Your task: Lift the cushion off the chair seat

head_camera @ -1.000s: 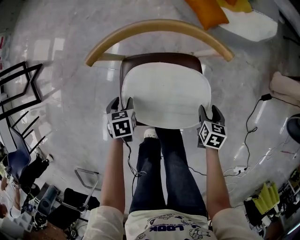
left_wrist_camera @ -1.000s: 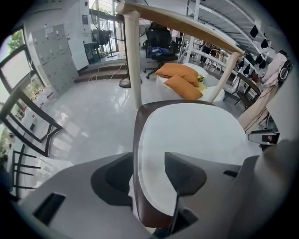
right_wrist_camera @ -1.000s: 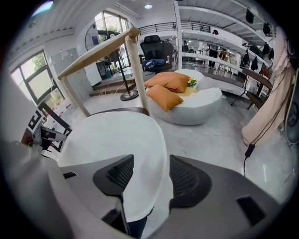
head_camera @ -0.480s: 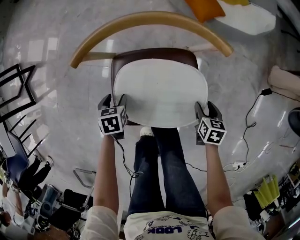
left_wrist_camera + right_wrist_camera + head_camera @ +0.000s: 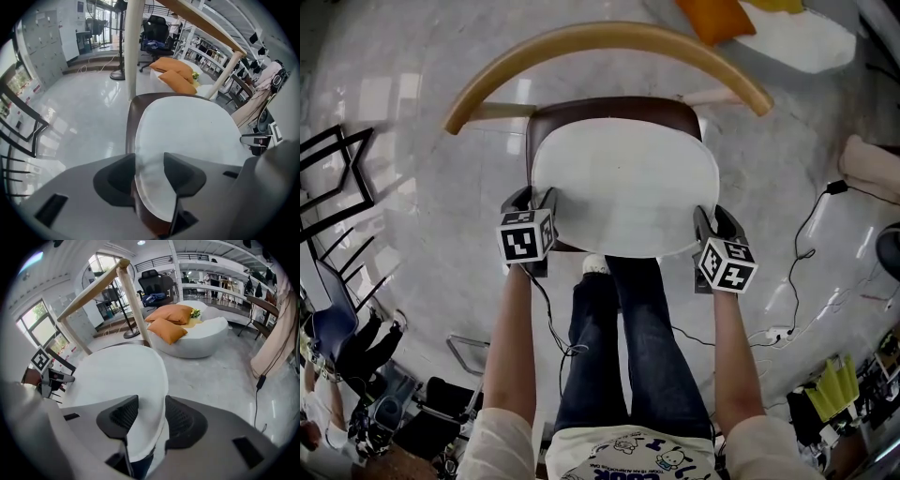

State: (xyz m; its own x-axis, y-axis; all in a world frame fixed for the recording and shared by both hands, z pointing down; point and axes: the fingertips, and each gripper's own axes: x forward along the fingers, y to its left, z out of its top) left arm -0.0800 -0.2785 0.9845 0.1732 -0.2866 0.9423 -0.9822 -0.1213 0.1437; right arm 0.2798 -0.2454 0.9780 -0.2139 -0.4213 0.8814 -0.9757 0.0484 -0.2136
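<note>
A white cushion [image 5: 623, 187] lies flat on the dark brown seat [image 5: 609, 108] of a chair with a curved wooden backrest [image 5: 600, 42]. My left gripper [image 5: 534, 199] grips the cushion's left front edge; in the left gripper view the cushion [image 5: 187, 136] fills the gap of this gripper [image 5: 149, 173]. My right gripper [image 5: 714, 217] is at the right front edge, and the cushion rim [image 5: 117, 376] sits between its ribbed pads [image 5: 151, 416]. Both pairs of jaws have just been closing, and the pads now press on the cushion.
The person's legs [image 5: 628, 347] stand at the chair's front. A white floor seat with orange pillows [image 5: 712, 19] lies beyond the backrest. Cables [image 5: 797, 272] run over the floor at right. A black metal frame [image 5: 337, 178] stands at left.
Both pairs of jaws have narrowed onto the cushion's front edges. The left gripper has sunk a little. The cushion still lies on the seat.
</note>
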